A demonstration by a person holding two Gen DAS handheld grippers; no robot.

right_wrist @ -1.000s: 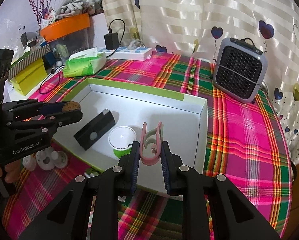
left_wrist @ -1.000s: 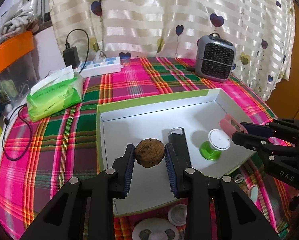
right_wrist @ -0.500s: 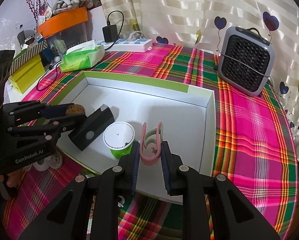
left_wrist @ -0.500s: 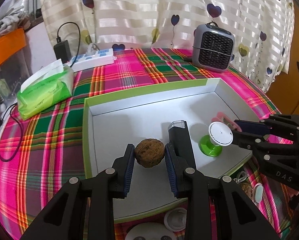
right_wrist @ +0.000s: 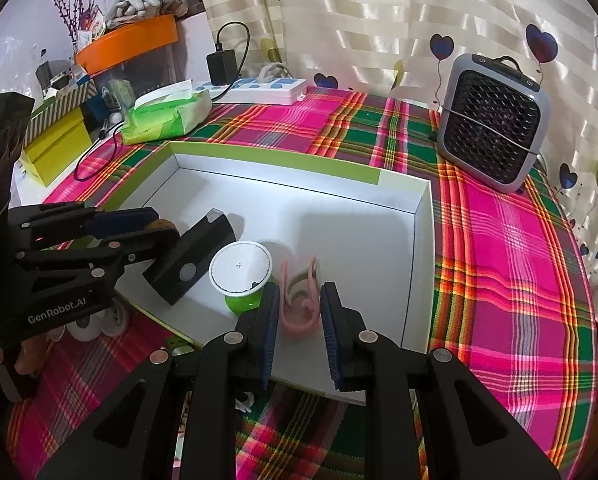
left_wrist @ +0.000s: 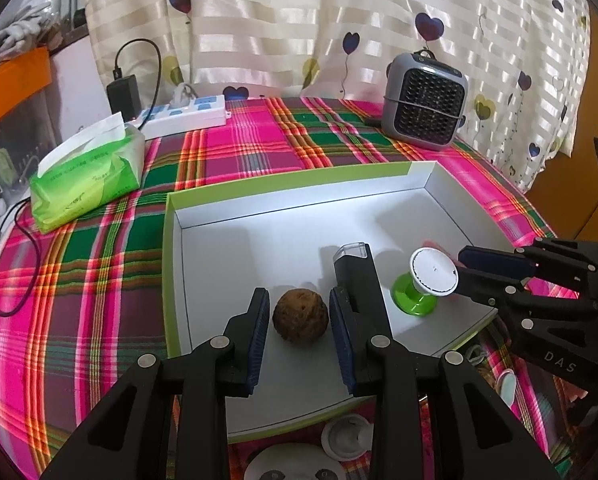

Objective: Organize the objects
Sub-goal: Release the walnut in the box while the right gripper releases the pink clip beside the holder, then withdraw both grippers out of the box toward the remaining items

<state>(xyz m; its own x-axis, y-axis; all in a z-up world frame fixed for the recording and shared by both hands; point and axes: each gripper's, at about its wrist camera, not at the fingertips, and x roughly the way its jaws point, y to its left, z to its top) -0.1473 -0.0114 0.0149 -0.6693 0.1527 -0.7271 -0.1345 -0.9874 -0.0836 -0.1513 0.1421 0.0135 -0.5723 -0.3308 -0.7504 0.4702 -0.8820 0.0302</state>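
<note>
Striped curtains (left_wrist: 299, 32) printed with hearts hang behind a table under a pink-and-green plaid cloth (left_wrist: 79, 280). At its centre sits a shallow white box with a green rim (left_wrist: 291, 184). At 1 o'clock of the box stands a grey mini fan (left_wrist: 425, 108), at 10 o'clock a green tissue pack (left_wrist: 87, 176), at 11 o'clock a white power strip (left_wrist: 183, 114). Inside the box lie a black rectangular device (right_wrist: 191, 260) and, at its 3 o'clock, a green cup with a white lid (right_wrist: 241, 272). The left gripper (left_wrist: 299, 320) is opening, a walnut (left_wrist: 300, 316) between its pads with a gap on each side. The right gripper (right_wrist: 299, 312) stands narrow around a pink clip (right_wrist: 299, 304); whether the pads press it, I cannot tell.
</note>
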